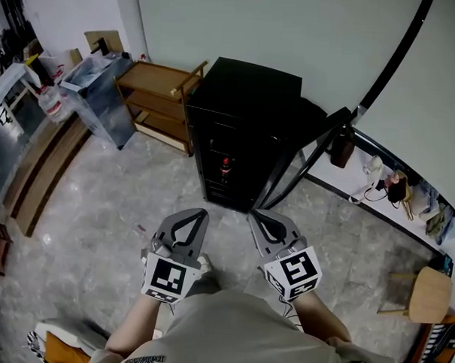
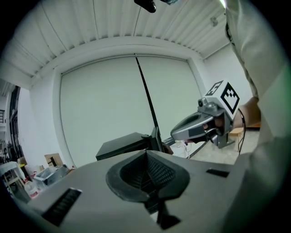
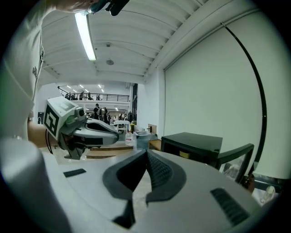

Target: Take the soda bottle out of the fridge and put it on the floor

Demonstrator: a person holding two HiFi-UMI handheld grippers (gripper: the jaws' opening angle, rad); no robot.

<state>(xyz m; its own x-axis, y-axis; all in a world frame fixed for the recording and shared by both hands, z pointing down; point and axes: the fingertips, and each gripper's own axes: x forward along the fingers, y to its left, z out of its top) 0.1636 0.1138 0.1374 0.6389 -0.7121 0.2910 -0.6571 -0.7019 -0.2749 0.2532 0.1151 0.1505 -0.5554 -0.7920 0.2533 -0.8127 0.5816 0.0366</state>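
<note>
A small black fridge point(image 1: 245, 132) stands on the stone floor with its glass door point(image 1: 300, 161) swung open to the right. Inside it, on a shelf, a dark soda bottle point(image 1: 226, 170) with a red label stands upright. My left gripper point(image 1: 202, 212) and right gripper point(image 1: 252, 213) hover side by side in front of the fridge, well short of it, both shut and empty. The left gripper point(image 2: 146, 152) sees the fridge point(image 2: 125, 145) ahead over its tips. In the right gripper view the right gripper point(image 3: 146, 152) points past the fridge point(image 3: 193, 145).
A wooden shelf unit point(image 1: 159, 102) stands left of the fridge, with a clear plastic bin point(image 1: 103, 96) beside it. A low white ledge point(image 1: 370, 198) with cables and a brown bottle point(image 1: 343, 147) runs at the right. A wooden stool point(image 1: 422, 294) stands at the far right.
</note>
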